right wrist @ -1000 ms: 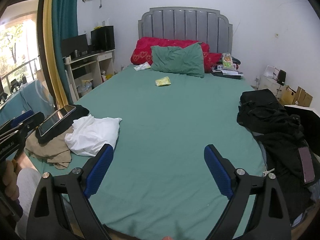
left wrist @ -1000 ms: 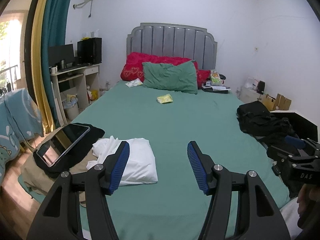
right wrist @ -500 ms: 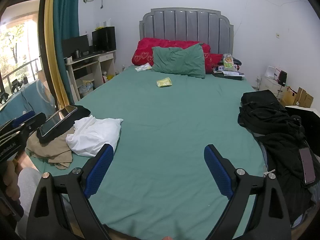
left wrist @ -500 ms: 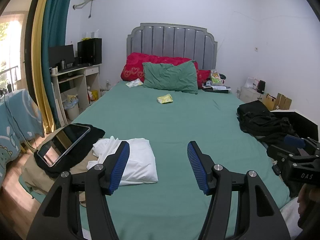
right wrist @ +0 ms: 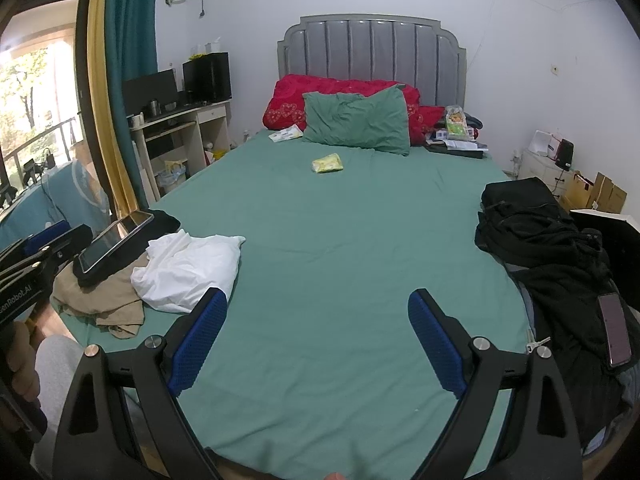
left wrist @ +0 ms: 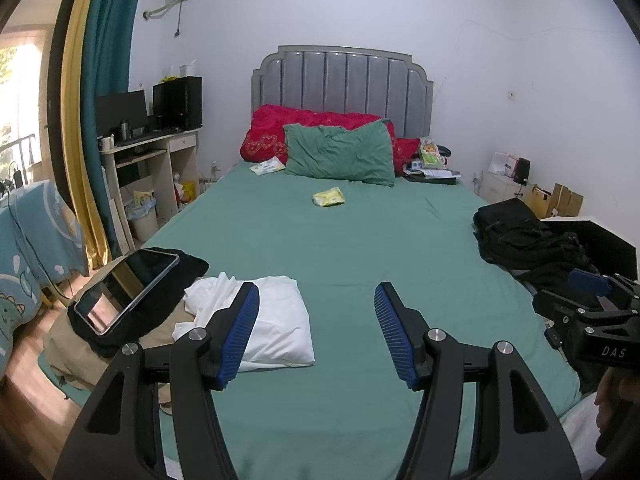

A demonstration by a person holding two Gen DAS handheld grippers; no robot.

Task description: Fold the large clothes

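Note:
A crumpled white garment (left wrist: 264, 320) (right wrist: 190, 266) lies near the foot of the green bed (left wrist: 344, 240) (right wrist: 344, 220), on its left side. Beside it sits a tan garment (right wrist: 100, 300) (left wrist: 80, 344). A heap of black clothes (left wrist: 524, 240) (right wrist: 548, 248) rests on the bed's right edge. My left gripper (left wrist: 316, 332) hovers open over the bed's foot, its left pad in front of the white garment, nothing between the fingers. My right gripper (right wrist: 316, 340) is open wide above bare sheet, holding nothing.
A tablet (left wrist: 126, 290) (right wrist: 114, 240) lies on black cloth over the tan garment. A phone (right wrist: 614, 334) rests on the black heap. A yellow packet (left wrist: 329, 197), green pillow (left wrist: 340, 156) and red quilt (left wrist: 276, 128) sit toward the headboard. A desk (left wrist: 156, 168) stands left.

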